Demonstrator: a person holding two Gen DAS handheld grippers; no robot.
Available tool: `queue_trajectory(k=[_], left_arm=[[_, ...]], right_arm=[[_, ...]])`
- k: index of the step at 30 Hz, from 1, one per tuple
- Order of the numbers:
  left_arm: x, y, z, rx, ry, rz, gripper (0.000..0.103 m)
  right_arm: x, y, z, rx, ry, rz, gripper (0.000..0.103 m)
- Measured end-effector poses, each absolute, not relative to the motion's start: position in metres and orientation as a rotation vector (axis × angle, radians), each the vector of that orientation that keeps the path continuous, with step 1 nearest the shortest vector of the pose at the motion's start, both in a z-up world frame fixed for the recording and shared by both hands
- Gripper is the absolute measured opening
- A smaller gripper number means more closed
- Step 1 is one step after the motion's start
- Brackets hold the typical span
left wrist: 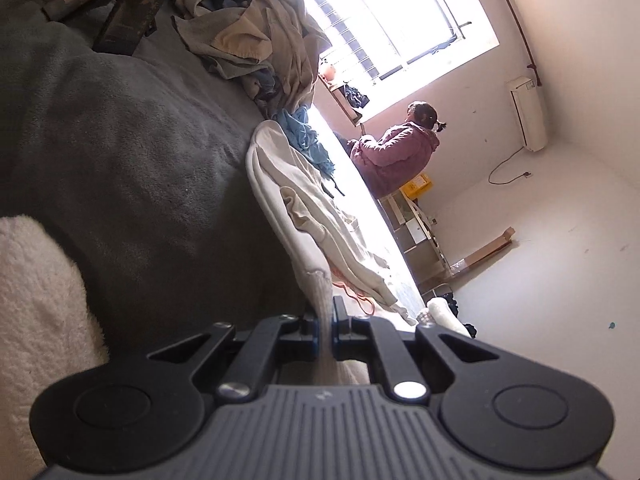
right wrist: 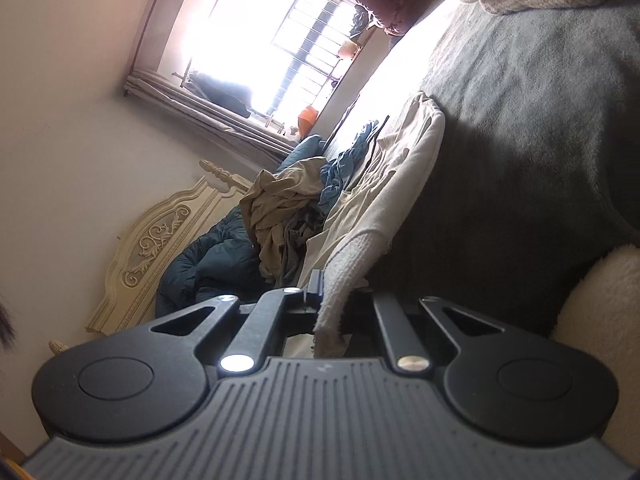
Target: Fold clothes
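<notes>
Two grippers, each clamped on a ribbed cuff of one cream sweatshirt.

Both the left gripper (left wrist: pixel 326 322) and the right gripper (right wrist: pixel 334 294) pinch the cream sweatshirt (left wrist: pixel 304 200) by its knit cuffs, the garment stretching away over the grey blanket (left wrist: pixel 120 140) on the bed. Beyond it, far from the grippers, lie a blue garment (left wrist: pixel 304 132) and a beige clothes pile (left wrist: pixel 260 36). A person in a pink jacket (left wrist: pixel 396 148) sits near the window (left wrist: pixel 392 12).

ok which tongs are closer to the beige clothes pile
Right. The right tongs sit just short of the beige clothes pile; from the left tongs it lies much farther ahead.
</notes>
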State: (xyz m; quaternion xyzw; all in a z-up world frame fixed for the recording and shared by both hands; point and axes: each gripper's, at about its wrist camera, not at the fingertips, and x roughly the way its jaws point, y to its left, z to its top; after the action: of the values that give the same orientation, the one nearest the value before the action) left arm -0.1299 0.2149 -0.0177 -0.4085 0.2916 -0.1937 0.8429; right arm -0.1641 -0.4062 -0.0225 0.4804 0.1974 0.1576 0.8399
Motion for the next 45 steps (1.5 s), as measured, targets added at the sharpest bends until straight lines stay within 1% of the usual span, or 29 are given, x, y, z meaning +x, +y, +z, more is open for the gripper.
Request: queue_trajectory(k=[3,6,10,14,20,24,27,31,34,36,37,38,40,42,43,44,45], left_arm=[[-0.137,0.218,-0.016,-0.866,0.631,-0.405,0.006],[-0.126,0.217,-0.018,-0.865,0.665,-0.418,0.007],[-0.087,0.217,-0.012,-0.895,0.656,-0.442,0.007],[-0.040,0.216,-0.004,-0.933,0.626,-0.466,0.007],[0.032,0.214,0.009,-0.991,0.579,-0.500,0.007],[0.090,0.209,0.011,-0.999,0.561,-0.489,0.007],[0.140,0.204,0.010,-0.991,0.580,-0.472,0.007],[0.207,0.196,0.003,-0.983,0.610,-0.464,0.007],[0.260,0.190,-0.021,-1.000,0.661,-0.447,0.009],[0.295,0.190,-0.052,-1.058,0.711,-0.437,0.015],[0.307,0.191,-0.068,-1.110,0.737,-0.430,0.022],[0.317,0.193,-0.084,-1.181,0.763,-0.422,0.025],[0.332,0.197,-0.113,-1.308,0.793,-0.417,0.025],[0.336,0.196,-0.118,-1.334,0.760,-0.444,0.026],[0.338,0.195,-0.119,-1.336,0.744,-0.456,0.031],[0.340,0.194,-0.119,-1.338,0.730,-0.465,0.036],[0.342,0.193,-0.119,-1.339,0.718,-0.472,0.039]], right_arm=[[-0.177,-0.402,-0.026,1.040,0.427,0.321,0.003],[-0.181,-0.402,-0.035,1.076,0.438,0.305,0.003],[-0.161,-0.409,-0.034,1.095,0.434,0.317,0.003],[-0.128,-0.415,-0.018,1.081,0.387,0.355,0.003],[-0.045,-0.430,-0.001,1.106,0.339,0.382,0.003],[0.021,-0.436,0.004,1.106,0.348,0.388,0.003],[0.071,-0.441,0.004,1.108,0.361,0.387,0.003],[0.135,-0.449,-0.009,1.123,0.390,0.353,0.003],[0.179,-0.460,-0.034,1.180,0.415,0.324,0.003],[0.209,-0.469,-0.056,1.246,0.437,0.305,0.007],[0.224,-0.476,-0.078,1.337,0.465,0.292,0.008],[0.235,-0.481,-0.100,1.429,0.501,0.276,0.010],[0.250,-0.489,-0.132,1.547,0.536,0.254,0.012],[0.256,-0.492,-0.146,1.597,0.524,0.281,0.014],[0.258,-0.493,-0.148,1.611,0.507,0.306,0.016],[0.260,-0.495,-0.147,1.616,0.482,0.326,0.028],[0.262,-0.497,-0.146,1.621,0.456,0.346,0.033]])
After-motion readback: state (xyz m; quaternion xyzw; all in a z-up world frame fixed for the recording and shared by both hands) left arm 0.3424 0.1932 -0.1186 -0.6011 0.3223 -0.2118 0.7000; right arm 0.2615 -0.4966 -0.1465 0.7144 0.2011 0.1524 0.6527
